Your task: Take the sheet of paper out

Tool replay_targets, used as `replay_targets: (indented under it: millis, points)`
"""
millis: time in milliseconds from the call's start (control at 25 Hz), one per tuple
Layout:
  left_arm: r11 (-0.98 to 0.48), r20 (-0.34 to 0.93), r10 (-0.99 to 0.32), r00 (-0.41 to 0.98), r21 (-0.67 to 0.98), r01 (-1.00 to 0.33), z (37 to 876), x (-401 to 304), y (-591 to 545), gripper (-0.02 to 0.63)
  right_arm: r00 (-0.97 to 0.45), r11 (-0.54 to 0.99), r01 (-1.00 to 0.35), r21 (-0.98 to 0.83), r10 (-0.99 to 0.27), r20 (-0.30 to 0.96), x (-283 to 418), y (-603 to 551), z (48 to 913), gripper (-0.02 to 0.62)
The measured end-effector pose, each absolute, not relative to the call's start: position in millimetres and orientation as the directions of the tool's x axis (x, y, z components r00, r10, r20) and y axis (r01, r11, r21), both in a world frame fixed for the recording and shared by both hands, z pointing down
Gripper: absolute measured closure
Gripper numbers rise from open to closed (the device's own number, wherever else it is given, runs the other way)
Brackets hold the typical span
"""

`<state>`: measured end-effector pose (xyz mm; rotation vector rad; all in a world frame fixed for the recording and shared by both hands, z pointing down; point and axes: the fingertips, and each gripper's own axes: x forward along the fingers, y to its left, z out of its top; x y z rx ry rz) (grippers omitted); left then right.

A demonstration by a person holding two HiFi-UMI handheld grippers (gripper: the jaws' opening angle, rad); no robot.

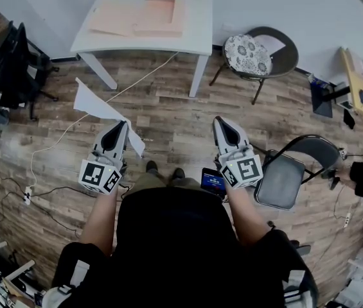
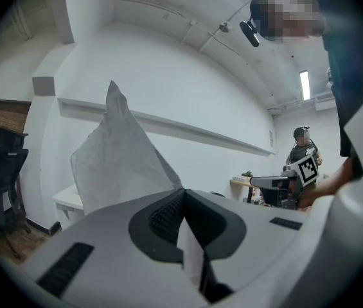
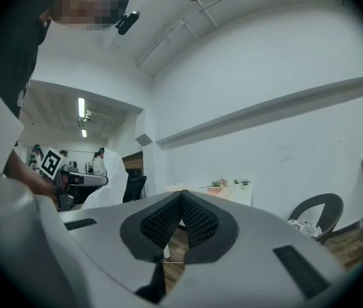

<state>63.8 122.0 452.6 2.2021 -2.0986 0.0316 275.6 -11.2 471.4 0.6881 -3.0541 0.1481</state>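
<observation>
A white sheet of paper sticks out up and to the left from my left gripper, which is shut on its lower edge. In the left gripper view the paper rises crumpled above the closed jaws of the left gripper, and a strip of it is pinched between the pads. My right gripper is held level over the wooden floor. The right gripper is shut with nothing in it. The sheet of paper also shows at the left of the right gripper view.
A white table with pink folders stands ahead. To its right is a round chair with a patterned cushion. A folding chair stands close at my right, and a black office chair at the left. A white cable lies on the floor.
</observation>
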Motion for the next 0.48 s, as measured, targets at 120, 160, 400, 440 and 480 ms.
replay_targets:
  millis: [120, 160, 400, 440, 480]
  points:
    - [-0.05, 0.084, -0.995, 0.055, 0.061, -0.997, 453.0, 66.4, 122.6, 0.603, -0.896, 0.891, -0.445, -0.088, -0.443, 0.036, 278.3, -13.9, 473.2, 0.584]
    - [-0.051, 0.084, -0.995, 0.056, 0.059, -0.997, 451.9, 68.0, 121.9, 0.602, -0.89, 0.886, -0.456, -0.087, -0.454, 0.039, 280.1, -16.1, 474.0, 0.585]
    - [-0.049, 0.085, -0.995, 0.054, 0.059, -0.997, 450.5, 74.7, 119.5, 0.603, -0.883, 0.878, -0.469, -0.098, -0.467, 0.04, 287.1, -20.9, 476.8, 0.584]
    - [-0.049, 0.085, -0.995, 0.054, 0.061, -0.997, 451.4, 74.9, 119.4, 0.603, -0.884, 0.878, -0.468, -0.099, -0.466, 0.039, 287.7, -21.1, 477.3, 0.585]
    - [-0.048, 0.085, -0.995, 0.054, 0.062, -0.997, 452.3, 75.0, 119.2, 0.603, -0.884, 0.879, -0.467, -0.1, -0.466, 0.039, 288.2, -21.3, 478.0, 0.584]
